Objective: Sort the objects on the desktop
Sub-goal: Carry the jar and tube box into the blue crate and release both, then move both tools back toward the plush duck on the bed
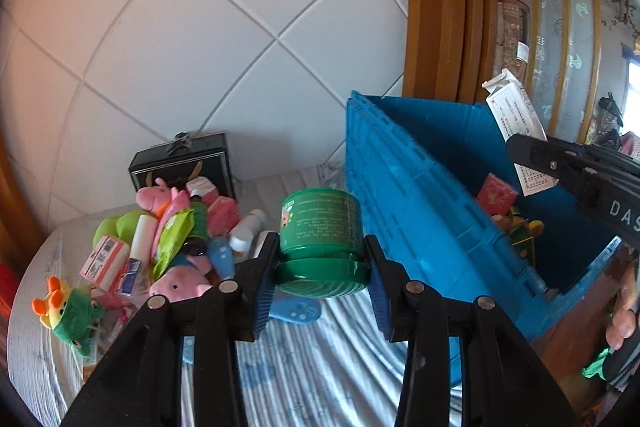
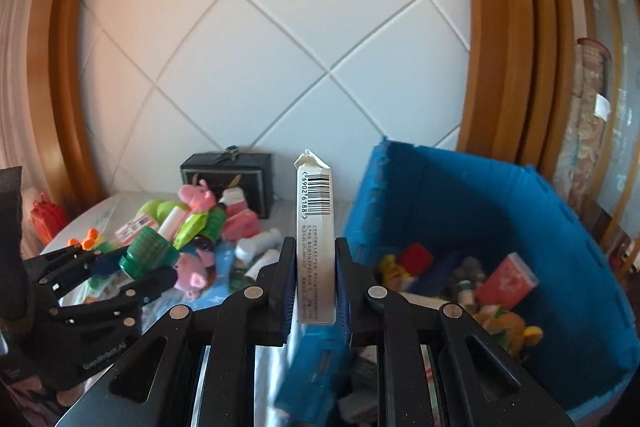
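Left wrist view: the left gripper is raised above the striped bedsheet, pointing somewhat downward. A green jar is clamped by its darker lid between the blue pads, jaws partly closed on it. The jar is held in the air just left of the blue crate. A pile of toys and boxes is seen lower left. At right, the right gripper is seen gripping a white carton over the crate; fingers of a hand are visible at the edge.

Right wrist view: the right gripper is closed narrowly on the upright white carton, barcode facing the camera. The crate, holding mixed items, lies right of it. The left gripper with the green jar is seen at left.
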The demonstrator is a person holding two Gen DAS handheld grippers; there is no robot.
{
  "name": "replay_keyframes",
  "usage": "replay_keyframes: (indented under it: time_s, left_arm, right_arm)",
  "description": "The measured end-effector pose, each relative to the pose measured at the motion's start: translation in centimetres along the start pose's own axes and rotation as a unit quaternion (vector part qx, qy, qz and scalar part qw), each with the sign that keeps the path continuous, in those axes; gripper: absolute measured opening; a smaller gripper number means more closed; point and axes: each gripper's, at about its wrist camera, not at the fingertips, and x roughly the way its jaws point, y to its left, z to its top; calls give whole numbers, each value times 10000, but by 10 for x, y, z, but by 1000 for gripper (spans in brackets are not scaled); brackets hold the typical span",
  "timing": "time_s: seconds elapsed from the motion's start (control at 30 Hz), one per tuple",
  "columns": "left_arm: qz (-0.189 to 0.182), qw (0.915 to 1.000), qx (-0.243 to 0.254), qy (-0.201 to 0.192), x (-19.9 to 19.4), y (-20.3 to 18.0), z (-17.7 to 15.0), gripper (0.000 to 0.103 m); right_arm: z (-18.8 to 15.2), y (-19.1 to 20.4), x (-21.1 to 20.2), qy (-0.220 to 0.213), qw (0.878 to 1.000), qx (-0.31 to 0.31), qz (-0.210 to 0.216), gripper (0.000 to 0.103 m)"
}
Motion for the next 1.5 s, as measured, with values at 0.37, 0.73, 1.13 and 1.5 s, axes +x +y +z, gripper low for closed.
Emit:
replay_keyframes:
  time_s: [0.37, 0.73, 1.13, 1.5]
  left_arm:
    - [-747, 9937, 578, 600, 63, -143, 67, 40]
    - [-585, 9859, 916, 1275, 107, -198, 55, 40]
    - [-491, 9810, 1112, 1513, 114, -204, 45, 50]
    - [-289, 9870, 1008, 1222, 109, -201, 41, 50]
  right_arm:
    - [-13, -188, 19, 921, 9895, 307, -1068, 18]
    - [-39, -251, 37, 1692, 9763, 1159, -694, 20]
    - [-47, -249, 51, 1884, 9709, 1013, -1074, 90]
    - [-46, -257, 37, 1425, 9743, 1402, -1041, 99]
